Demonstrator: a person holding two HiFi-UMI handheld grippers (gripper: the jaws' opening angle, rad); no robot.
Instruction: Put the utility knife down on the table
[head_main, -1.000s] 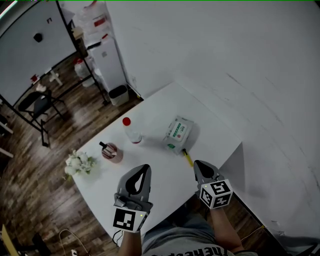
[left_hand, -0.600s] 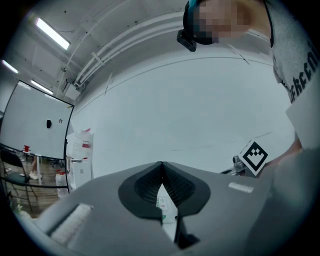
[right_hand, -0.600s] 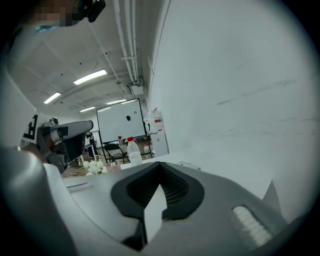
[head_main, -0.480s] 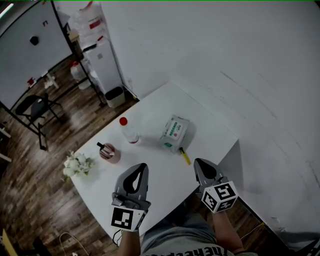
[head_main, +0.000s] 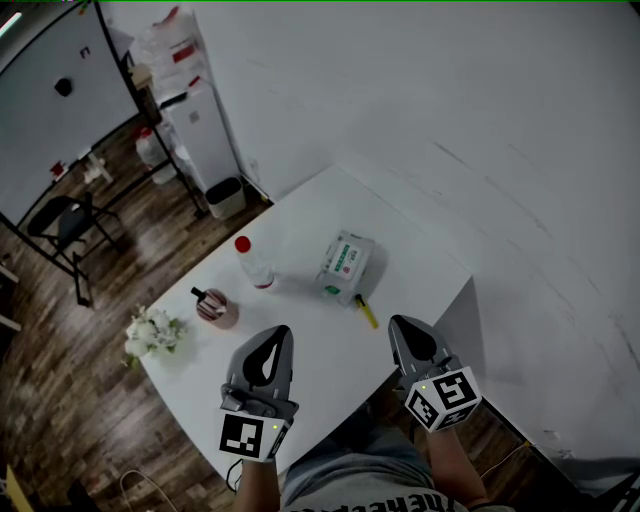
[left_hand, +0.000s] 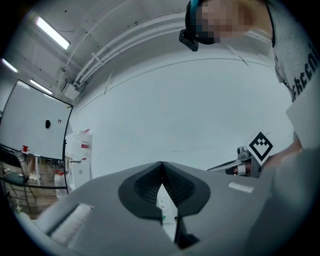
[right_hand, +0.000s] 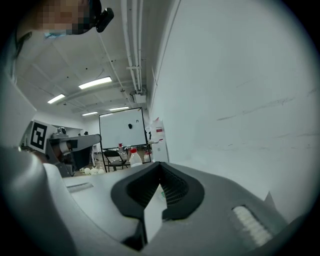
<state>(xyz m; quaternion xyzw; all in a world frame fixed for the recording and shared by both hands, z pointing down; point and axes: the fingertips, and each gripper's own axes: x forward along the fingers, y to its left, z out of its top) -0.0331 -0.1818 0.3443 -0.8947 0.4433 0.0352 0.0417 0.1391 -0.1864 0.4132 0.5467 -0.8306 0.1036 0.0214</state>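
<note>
The yellow utility knife (head_main: 367, 312) lies flat on the white table (head_main: 300, 220), just in front of a green-and-white wipes pack (head_main: 346, 264). My right gripper (head_main: 399, 324) hovers a short way to the knife's right, near the table's edge, jaws shut and empty. Level with it, my left gripper (head_main: 280, 333) sits over the table's near side, also shut with nothing in it. In the left gripper view the jaw tips (left_hand: 161, 164) meet, and the wipes pack (left_hand: 165, 204) shows below them. The right gripper view has its tips (right_hand: 160, 165) closed too.
A red-capped clear bottle (head_main: 254, 263), a small pink flask (head_main: 216, 305) and white flowers (head_main: 152, 332) stand on the table's left part. A wall runs along the table's far right side. Shelving (head_main: 195, 120), a chair (head_main: 60, 215) and a whiteboard (right_hand: 122, 127) stand on the wooden floor beyond.
The knife stays on the table. Both grippers have drawn back slightly from it and remain shut; the head view has shifted a little.
</note>
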